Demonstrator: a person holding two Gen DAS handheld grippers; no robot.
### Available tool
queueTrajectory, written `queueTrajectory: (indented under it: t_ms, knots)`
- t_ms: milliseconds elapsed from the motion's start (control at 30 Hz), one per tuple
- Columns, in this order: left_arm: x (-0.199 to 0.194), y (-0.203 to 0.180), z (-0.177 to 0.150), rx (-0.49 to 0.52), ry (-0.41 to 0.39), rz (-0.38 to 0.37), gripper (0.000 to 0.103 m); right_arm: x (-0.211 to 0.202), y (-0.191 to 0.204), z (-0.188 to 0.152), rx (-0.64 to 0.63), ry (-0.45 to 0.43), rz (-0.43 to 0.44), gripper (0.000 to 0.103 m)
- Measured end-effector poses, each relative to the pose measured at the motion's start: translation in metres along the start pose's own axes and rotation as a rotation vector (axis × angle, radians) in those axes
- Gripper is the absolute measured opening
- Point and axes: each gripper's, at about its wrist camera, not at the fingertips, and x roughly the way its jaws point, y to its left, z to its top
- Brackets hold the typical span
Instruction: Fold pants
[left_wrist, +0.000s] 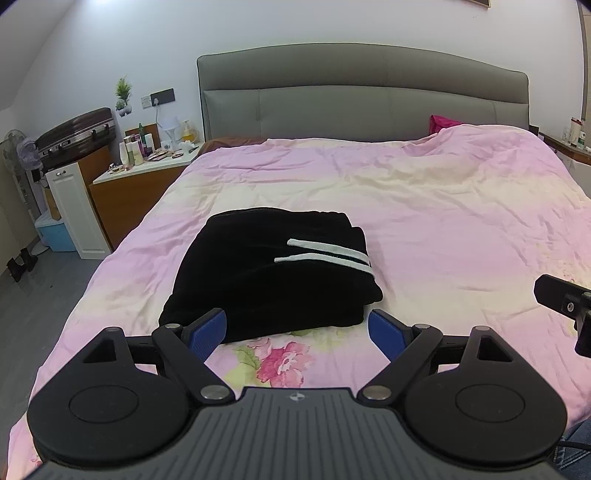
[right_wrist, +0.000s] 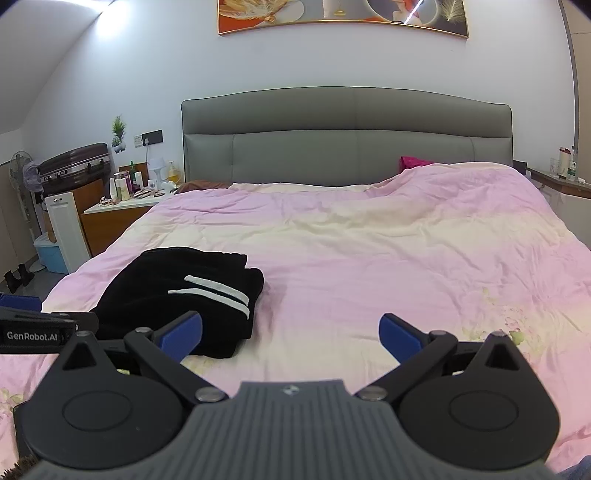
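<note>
Pants (left_wrist: 273, 273): black, folded into a compact rectangular bundle, lying flat on the bed (left_wrist: 443, 206), toward its near left part. Two white stripes (left_wrist: 325, 254) run across the top layer and wrap over the right edge of the bundle. Cover on the bed is pink and cream with a flower print (left_wrist: 280, 360) just in front of the bundle.

Left tool (left_wrist: 297, 330): jaws spread wide, nothing between them. Blue pads (left_wrist: 207, 334) sit at the near edge of the bundle, one at each near corner; from this view I cannot tell whether they touch the cloth. A small round emblem is on the grey ribbed body; no legible letters.

Right tool (right_wrist: 290, 332): jaws also wide apart, empty, held over bare bedcover to the right of the pants (right_wrist: 181, 295). Its left pad (right_wrist: 181, 334) overlaps the bundle's near right corner in the picture; contact unclear.

Writing: "GenRobot.AI" in white on the black side of the left tool, at the left edge of the right wrist view (right_wrist: 33, 336).

Surroundings: grey padded headboard (left_wrist: 362, 96); nightstand (left_wrist: 144, 173) left of the bed, crowded with bottles, labels too small to read; dark suitcase (left_wrist: 74, 134) on a cabinet; framed picture (right_wrist: 343, 14) above the headboard.
</note>
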Motion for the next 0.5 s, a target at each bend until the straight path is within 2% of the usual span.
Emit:
queueTrajectory:
  t_ms: [500]
  knots:
    - [-0.010, -0.007, 0.005, 0.015, -0.019, -0.002, 0.101, -0.022, -0.002, -0.002, 0.024, -0.044, 0.010, 0.098]
